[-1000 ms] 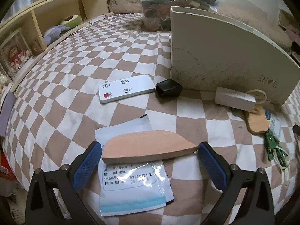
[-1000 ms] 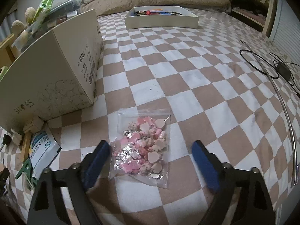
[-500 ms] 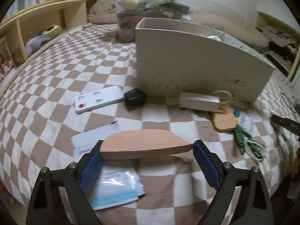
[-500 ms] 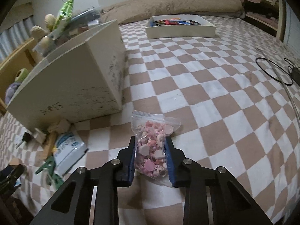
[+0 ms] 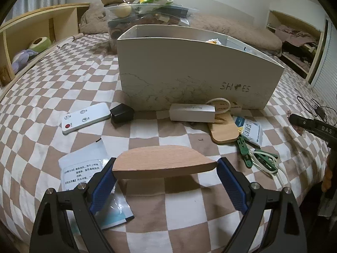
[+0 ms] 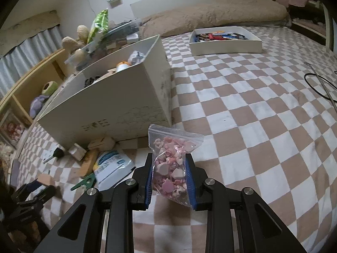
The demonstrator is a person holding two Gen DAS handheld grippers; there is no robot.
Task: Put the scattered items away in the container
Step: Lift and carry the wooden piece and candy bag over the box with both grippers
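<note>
My left tool [image 5: 165, 174] pinches the wooden piece [image 5: 164, 164], right tool [image 6: 169, 176] the bead bag [image 6: 171, 164]; I'd clear the box [image 6: 118, 97] rim (tall) before releasing.

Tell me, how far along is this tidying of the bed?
Partly done: the white box already holds some items. In hand: the left gripper clamps a wooden piece, and the right gripper pinches a bag of pink charms. Still loose by the box: remote, black cube, pouch, green clips.
</note>
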